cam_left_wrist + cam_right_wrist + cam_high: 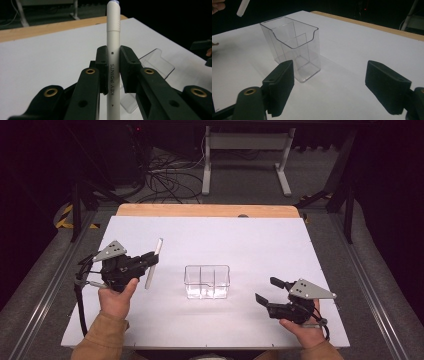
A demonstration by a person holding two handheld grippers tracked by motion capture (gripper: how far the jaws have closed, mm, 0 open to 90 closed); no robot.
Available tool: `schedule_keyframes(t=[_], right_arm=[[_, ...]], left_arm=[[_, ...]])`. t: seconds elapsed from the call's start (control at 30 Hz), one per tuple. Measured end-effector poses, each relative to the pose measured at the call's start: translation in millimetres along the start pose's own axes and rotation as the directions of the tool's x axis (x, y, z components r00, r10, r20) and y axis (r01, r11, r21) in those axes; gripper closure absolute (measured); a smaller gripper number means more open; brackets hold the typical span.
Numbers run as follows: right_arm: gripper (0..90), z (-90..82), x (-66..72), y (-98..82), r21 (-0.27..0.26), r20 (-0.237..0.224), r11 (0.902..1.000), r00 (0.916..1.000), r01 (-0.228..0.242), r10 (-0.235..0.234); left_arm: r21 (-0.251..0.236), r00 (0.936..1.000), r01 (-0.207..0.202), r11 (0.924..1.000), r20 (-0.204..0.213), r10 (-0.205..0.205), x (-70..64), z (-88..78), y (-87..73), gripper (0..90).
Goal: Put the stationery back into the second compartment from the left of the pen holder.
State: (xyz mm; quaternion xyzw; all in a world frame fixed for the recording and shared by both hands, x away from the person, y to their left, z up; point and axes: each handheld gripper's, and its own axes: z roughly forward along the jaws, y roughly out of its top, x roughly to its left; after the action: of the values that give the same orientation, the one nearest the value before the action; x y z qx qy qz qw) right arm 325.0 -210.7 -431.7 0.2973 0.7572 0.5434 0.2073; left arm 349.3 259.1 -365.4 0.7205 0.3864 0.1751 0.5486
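Left tongs (150, 260) pinching a slim white cylindrical pen with grey "KEY POINTS" lettering (154, 263), pads clamped on its barrel near mid-length, seen close in the left gripper view (112, 72). In the high view the pen sits at about 9 o'clock from the tabletop centre, held off the white tabletop (250, 240), long axis tilted, top end toward 12-1 o'clock, bottom end toward 6-7. Pen is left of the clear plastic rectangular holder with 2 or more inner dividers (207, 281), apart from it, not touching.

Holder stands upright near the tabletop centre, no items visible inside; scooped front wall seen in the right gripper view (294, 47).

Right tongs (265, 292) spread, nothing between the pads, at about 4 o'clock from the holder, near it but apart, pointed toward it. Person's right hand (305, 330) grips the body at the near edge.

Light wooden strip (207, 210) runs along the far edge at 12 o'clock.
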Motion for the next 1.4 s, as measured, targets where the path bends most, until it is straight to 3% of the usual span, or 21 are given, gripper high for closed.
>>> schedule_keyframes(t=[0.27,0.47,0.73,0.8,1.1,1.2,1.4], right_arm=[[23.8,-2.0,0.7,-2.3,0.000,-0.001,1.0000,1.0000,-0.003,0.003],[23.8,-2.8,0.8,-3.1,0.000,0.000,1.0000,1.0000,-0.004,0.004],[23.8,-1.4,1.3,-3.8,0.001,-0.011,1.0000,0.9999,-0.007,0.007],[23.8,-1.5,1.3,-3.8,0.002,-0.012,1.0000,0.9999,-0.006,0.006],[23.8,-1.7,1.2,-4.0,0.001,-0.014,1.0000,0.9999,-0.008,0.008],[23.7,-1.9,0.9,-4.2,0.000,-0.018,0.9999,0.9998,-0.012,0.012],[23.7,-2.1,0.7,-4.8,0.003,-0.018,1.0000,0.9998,-0.007,0.007]], left_arm=[[-0.050,0.9945,-0.081,0.9954,0.062,0.084,-9.8,9.0,8.0,78.4],[-0.093,0.9890,-0.065,0.9935,0.127,0.077,-17.2,17.2,13.8,78.4],[-0.135,0.9774,-0.075,0.9880,0.187,0.099,-28.3,30.5,22.3,78.4],[-0.146,0.9750,-0.094,0.9848,0.187,0.120,-30.4,33.6,23.9,78.4],[-0.194,0.9624,-0.097,0.9761,0.231,0.142,-42.7,52.1,27.1,78.4],[-0.217,0.9553,-0.123,0.9685,0.239,0.174,-46.5,59.9,26.5,78.4],[-0.226,0.9440,-0.131,0.9654,0.269,0.191,-51.8,74.7,23.5,78.5]])
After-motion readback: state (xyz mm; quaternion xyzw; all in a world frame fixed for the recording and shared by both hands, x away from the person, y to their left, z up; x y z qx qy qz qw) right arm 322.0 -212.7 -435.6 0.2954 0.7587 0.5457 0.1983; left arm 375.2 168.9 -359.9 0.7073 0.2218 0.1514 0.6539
